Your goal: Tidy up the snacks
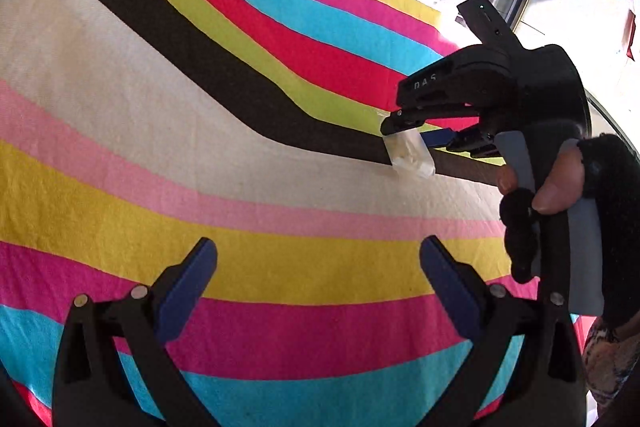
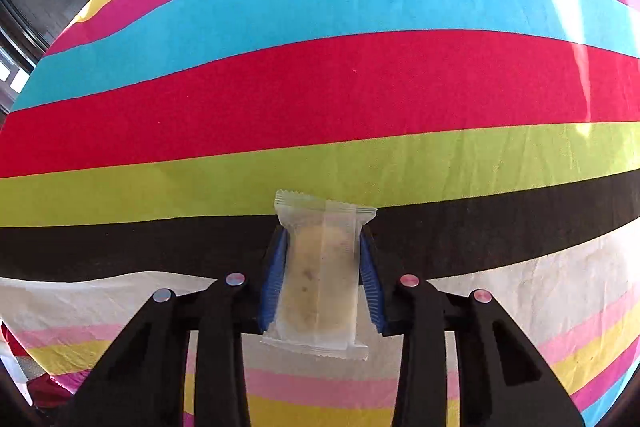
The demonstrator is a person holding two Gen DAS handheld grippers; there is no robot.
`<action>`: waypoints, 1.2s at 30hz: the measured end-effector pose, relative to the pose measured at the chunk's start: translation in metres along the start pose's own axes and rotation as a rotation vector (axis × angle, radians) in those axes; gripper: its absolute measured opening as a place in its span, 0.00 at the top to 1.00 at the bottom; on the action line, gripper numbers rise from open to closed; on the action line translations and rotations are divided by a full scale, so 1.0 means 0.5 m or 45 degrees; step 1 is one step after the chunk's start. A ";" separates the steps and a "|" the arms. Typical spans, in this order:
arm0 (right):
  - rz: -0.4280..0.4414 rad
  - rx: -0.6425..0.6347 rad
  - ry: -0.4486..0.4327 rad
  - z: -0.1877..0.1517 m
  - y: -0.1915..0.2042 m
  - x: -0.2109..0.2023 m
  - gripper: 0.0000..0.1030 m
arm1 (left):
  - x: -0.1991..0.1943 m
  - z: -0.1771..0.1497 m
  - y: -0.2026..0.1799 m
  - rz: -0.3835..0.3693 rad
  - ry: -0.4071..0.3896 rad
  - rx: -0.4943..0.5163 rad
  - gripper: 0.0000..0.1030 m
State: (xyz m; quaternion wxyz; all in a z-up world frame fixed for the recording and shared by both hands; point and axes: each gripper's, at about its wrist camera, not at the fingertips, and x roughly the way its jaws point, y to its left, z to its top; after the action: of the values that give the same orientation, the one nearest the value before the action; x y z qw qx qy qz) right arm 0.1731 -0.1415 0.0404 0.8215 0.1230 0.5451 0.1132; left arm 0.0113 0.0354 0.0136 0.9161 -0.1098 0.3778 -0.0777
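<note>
Right wrist view is showing a striped cloth (image 2: 320,75) spreading across the whole surface, with the right gripper (image 2: 322,275) hanging over its black band and squeezing a clear-wrapped snack (image 2: 320,279) between both blue pads (image 2: 273,279). Left wrist view is showing the left gripper (image 1: 318,281) hovering wide apart and gripping nothing, the snack lying well ahead to its right.

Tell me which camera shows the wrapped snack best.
The right wrist view: the snack packet fills the centre, clamped between the right gripper pads, pale contents visible. The left wrist view shows it small and distant at that gripper's tip, partly hidden.
</note>
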 end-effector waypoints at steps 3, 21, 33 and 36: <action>0.096 0.088 -0.024 -0.034 -0.047 -0.041 0.65 | 0.004 -0.001 -0.014 0.012 0.016 0.037 0.02; 0.284 0.131 -0.144 -0.274 -0.088 -0.217 0.65 | -0.058 -0.080 -0.187 -0.141 0.069 0.369 0.03; 0.289 0.241 -0.322 -0.445 -0.240 -0.374 0.65 | -0.098 -0.198 -0.366 -0.465 0.218 0.614 0.75; 0.262 0.285 -0.411 -0.501 -0.277 -0.429 0.65 | -0.129 -0.233 -0.428 -0.558 0.200 0.694 0.80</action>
State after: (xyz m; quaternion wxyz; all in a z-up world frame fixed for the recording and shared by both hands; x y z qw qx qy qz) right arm -0.1326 -0.3214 0.0873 0.8633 0.2852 0.4004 0.1141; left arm -0.1294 -0.1731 0.0325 0.8415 0.0666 0.3799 -0.3784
